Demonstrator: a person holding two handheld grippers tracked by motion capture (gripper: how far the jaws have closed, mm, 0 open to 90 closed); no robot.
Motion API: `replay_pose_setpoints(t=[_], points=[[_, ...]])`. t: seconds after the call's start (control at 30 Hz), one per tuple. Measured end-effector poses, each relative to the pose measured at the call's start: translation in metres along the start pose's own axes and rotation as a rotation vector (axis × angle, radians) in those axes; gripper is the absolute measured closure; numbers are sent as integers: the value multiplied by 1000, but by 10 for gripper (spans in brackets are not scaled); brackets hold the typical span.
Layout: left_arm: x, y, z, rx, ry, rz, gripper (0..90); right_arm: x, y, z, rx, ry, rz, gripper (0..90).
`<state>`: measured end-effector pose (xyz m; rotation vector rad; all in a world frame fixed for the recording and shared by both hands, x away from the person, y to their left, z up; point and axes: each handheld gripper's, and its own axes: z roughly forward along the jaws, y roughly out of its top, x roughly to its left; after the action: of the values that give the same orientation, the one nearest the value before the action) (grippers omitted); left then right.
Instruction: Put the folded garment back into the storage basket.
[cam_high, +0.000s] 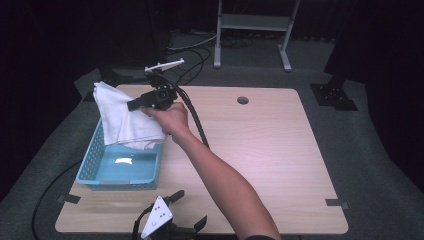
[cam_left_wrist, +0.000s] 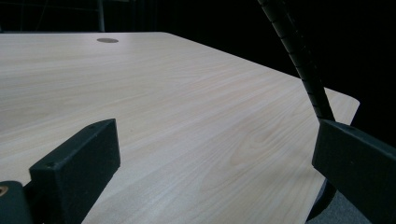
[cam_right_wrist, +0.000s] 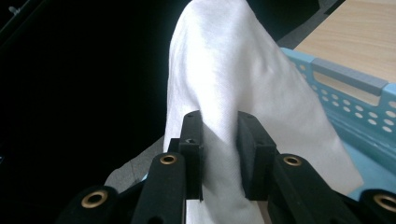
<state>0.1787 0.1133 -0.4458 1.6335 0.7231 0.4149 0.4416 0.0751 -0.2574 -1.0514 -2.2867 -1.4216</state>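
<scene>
Right gripper (cam_right_wrist: 219, 140) fingers clamped on white cloth (cam_right_wrist: 243, 79) over blue basket (cam_high: 95, 165); left gripper (cam_high: 187, 210) fingers apart.

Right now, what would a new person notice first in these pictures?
First, the white cloth, pinched by the right gripper and hanging over the light blue basket at the table's left side. Then the left gripper, lying open at the table's near edge.

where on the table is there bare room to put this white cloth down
Bare wood runs right of the forearm to the table edges, past the grommet hole. The left is crowded: blue basket, white cloth in the right hand-held gripper, the left hand-held gripper parked in front.
</scene>
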Motion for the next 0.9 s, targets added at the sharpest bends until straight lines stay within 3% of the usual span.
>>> replay_pose_setpoints(t=[0.9], points=[[1,0,0,1,8,5,6,-9,-12,40,40,25,43,739]])
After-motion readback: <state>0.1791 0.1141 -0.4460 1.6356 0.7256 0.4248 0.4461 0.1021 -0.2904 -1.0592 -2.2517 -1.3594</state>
